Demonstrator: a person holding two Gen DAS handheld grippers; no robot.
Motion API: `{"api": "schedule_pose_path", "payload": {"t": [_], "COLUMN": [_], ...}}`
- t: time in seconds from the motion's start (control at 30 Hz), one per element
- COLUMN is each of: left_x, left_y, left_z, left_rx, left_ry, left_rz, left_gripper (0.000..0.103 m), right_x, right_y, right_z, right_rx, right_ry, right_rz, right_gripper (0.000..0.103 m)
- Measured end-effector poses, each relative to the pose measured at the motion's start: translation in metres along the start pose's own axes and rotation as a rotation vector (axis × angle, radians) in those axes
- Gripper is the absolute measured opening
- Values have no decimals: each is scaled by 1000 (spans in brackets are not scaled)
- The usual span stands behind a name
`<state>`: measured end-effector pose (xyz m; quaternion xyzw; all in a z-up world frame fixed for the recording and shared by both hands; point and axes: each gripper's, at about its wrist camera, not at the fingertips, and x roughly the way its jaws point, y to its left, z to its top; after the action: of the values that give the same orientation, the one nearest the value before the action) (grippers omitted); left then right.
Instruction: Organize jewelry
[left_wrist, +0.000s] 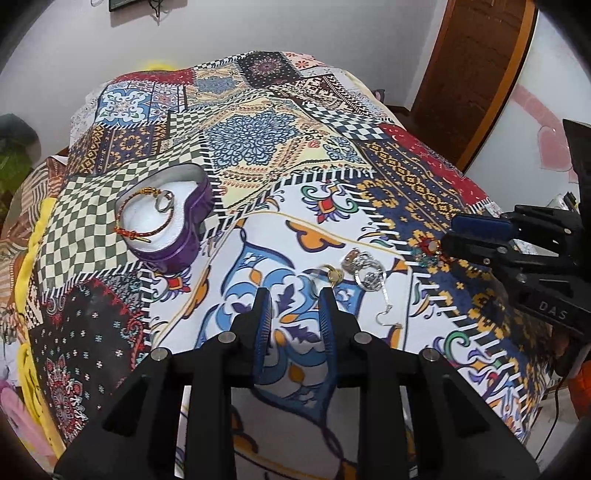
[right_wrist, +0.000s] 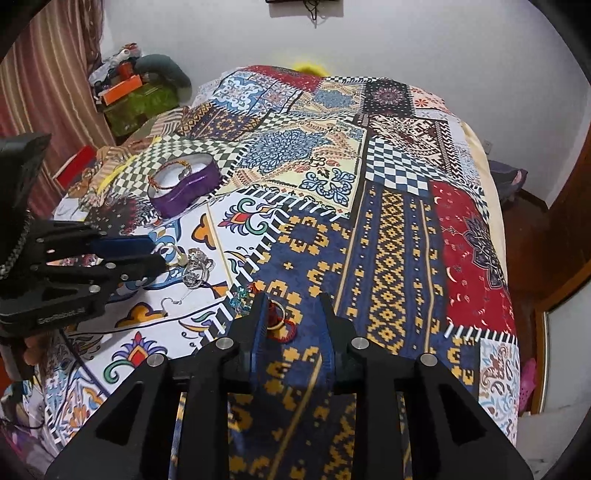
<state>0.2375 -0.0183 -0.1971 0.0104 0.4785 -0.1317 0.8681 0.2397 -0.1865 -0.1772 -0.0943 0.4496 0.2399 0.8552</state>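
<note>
nearest the left wrist lens, left gripper (left_wrist: 295, 295) with jaws standing apart, nothing between them, just above white and blue patchwork bedspread (left_wrist: 258, 155). just past its right fingertip, gold ring (left_wrist: 334, 275), then silver ring cluster (left_wrist: 364, 269) with thin silver chain (left_wrist: 386, 306) trailing toward the lens. off to the right, right gripper (left_wrist: 448, 230) seen side-on, tips over a small teal and red beaded piece (left_wrist: 424, 253); white lettering "das" legible on its black body. farther left, purple heart-shaped box (left_wrist: 181, 221) lying open, white padding inside, red and gold cord bracelet (left_wrist: 147, 214) draped over the rim and a ring (left_wrist: 164, 201) on the padding.

nearest the right wrist lens, right gripper (right_wrist: 291, 301) likewise parted and gripping nothing, low over navy and yellow pattern; gold ring with red thread (right_wrist: 279, 319) lying on the cloth between the fingers, close against the left one. teal beaded piece (right_wrist: 240, 295) just left of that finger. left gripper (right_wrist: 159, 251) entering from the left edge, faint small print on its body too blurred to read. beyond, purple box (right_wrist: 184, 184) on the checkered patch. farthest, wall, striped curtain (right_wrist: 48, 85), green and orange clutter (right_wrist: 136, 96).
</note>
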Motion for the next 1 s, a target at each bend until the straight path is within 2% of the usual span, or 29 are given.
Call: {"api": "schedule_pose_path", "payload": {"t": [0.1,0.3,0.4,0.5,0.6,0.7,1.0], "left_x": [1,0,2,6,10,13,18], "left_y": [3,5,1,-4,-5,-7,-6], "left_z": [-1,2,4,6,9,10,12], "left_rx": [-1,-9,4,25,22,22,23], "left_ry": [-1,9,11,11,14,15,14], "left_rz": [7,-32,-40,-30,-27,-26,-41], "left_gripper": [26,26,34,37,42,43,41], "right_x": [7,3,-3,-7,-10,-9,11], "right_y": [-5,-20,-24,-27,-26,-19,-11], "right_z": [-1,-4,-5,-5,-4,-2,3], "right_rx": [16,45,41,55,73,70,44], "right_ry": [14,29,21,16,23,20,33], "right_rz": [-17,-36,-50,-30,33,96,83], "right_gripper": [23,23,23,23,24,28,28]}}
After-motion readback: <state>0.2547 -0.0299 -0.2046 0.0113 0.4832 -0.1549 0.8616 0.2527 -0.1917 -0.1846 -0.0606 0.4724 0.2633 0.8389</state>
